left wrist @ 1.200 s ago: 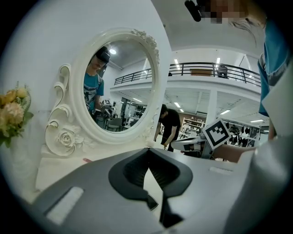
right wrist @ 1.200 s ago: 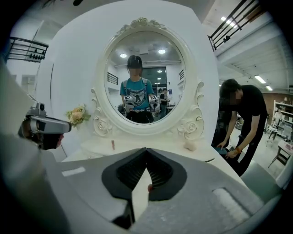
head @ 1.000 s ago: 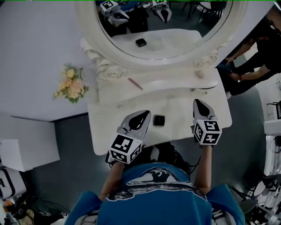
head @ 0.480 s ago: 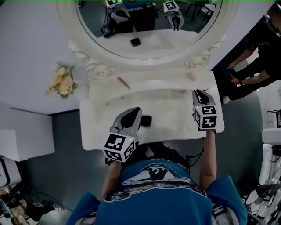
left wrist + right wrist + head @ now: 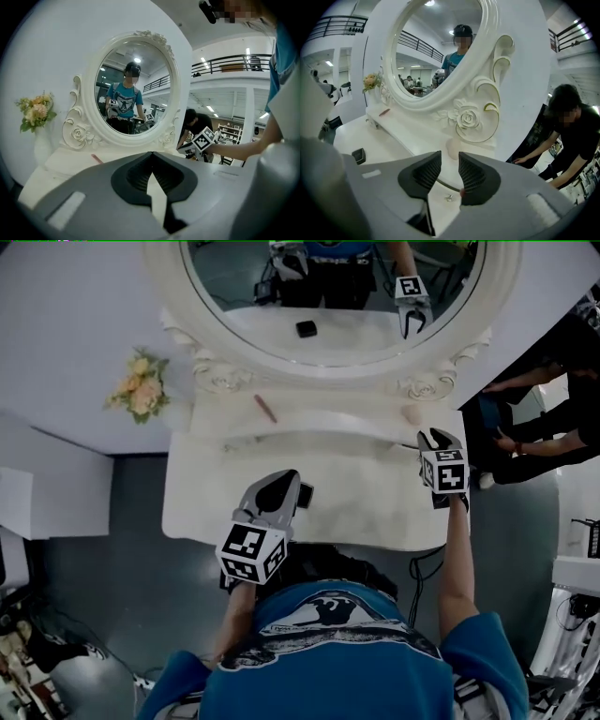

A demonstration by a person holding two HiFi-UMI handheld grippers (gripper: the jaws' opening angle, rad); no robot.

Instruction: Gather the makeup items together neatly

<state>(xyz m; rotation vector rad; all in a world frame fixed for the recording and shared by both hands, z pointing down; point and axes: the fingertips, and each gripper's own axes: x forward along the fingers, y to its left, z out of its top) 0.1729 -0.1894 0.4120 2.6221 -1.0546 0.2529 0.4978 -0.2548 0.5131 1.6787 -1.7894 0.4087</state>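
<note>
My right gripper has its jaws released, just been opening; a thin liner pencil lies unpinched between them, far right on the surface. It lies crosswise, pinkish tip rightward; I judge an off-centre pinch could roll it away. My left gripper has its jaws clenched, empty.

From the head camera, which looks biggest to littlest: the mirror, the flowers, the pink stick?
1. mirror, by far the largest
2. flowers
3. pink stick, long but very thin, the smallest
</note>
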